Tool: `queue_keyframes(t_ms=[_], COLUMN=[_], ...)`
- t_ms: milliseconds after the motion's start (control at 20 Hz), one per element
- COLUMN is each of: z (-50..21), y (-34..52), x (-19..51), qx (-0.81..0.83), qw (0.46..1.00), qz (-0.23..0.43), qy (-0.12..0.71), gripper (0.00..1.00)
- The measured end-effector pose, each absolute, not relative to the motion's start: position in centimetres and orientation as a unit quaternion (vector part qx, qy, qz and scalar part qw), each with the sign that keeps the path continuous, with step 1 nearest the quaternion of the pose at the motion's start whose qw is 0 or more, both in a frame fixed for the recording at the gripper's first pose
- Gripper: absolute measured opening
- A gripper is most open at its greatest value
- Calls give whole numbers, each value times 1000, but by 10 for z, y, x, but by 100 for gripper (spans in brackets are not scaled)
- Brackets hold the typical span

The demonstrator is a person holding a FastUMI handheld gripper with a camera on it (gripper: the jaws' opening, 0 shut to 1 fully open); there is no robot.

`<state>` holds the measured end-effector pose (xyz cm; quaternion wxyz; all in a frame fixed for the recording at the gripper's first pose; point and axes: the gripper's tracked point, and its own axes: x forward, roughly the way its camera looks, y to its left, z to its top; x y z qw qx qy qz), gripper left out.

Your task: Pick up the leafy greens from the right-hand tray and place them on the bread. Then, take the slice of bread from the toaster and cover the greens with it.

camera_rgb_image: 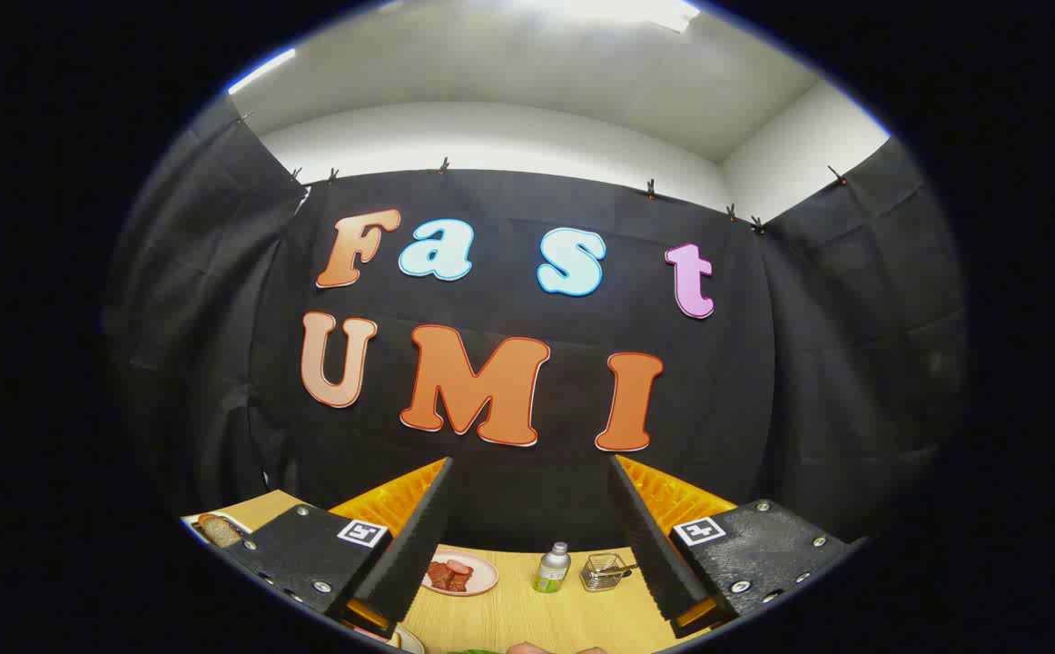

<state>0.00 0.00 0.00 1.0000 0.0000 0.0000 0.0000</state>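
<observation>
My gripper (530, 463) is open, its fingers spread wide with nothing between them, held high and aimed at the booth's wall. Low between the fingers, at the near end of the wooden table (509, 613), a thin sliver of something green (475, 650) peeks in; it may be the leafy greens. A rounded tan shape lies right beside it, too cut off to identify. A slice of bread (219, 529) lies on a white plate to the left of the left finger.
Between the fingers on the table stand a pink plate (482, 579) with red meat slices, a small bottle (552, 568) with a silver cap and a wire basket (605, 570). A white plate rim (408, 639) shows by the left finger's base.
</observation>
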Motion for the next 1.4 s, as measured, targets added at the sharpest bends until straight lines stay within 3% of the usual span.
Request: queue_keyframes(t_ms=[800,1050,1400], z=[-17,-104,-220], y=[5,16,21], x=[3,9,-23], qx=[4,74,43], qw=[1000,988,955], qz=[6,14,25], qy=[28,138,294], gripper=[99,99,99])
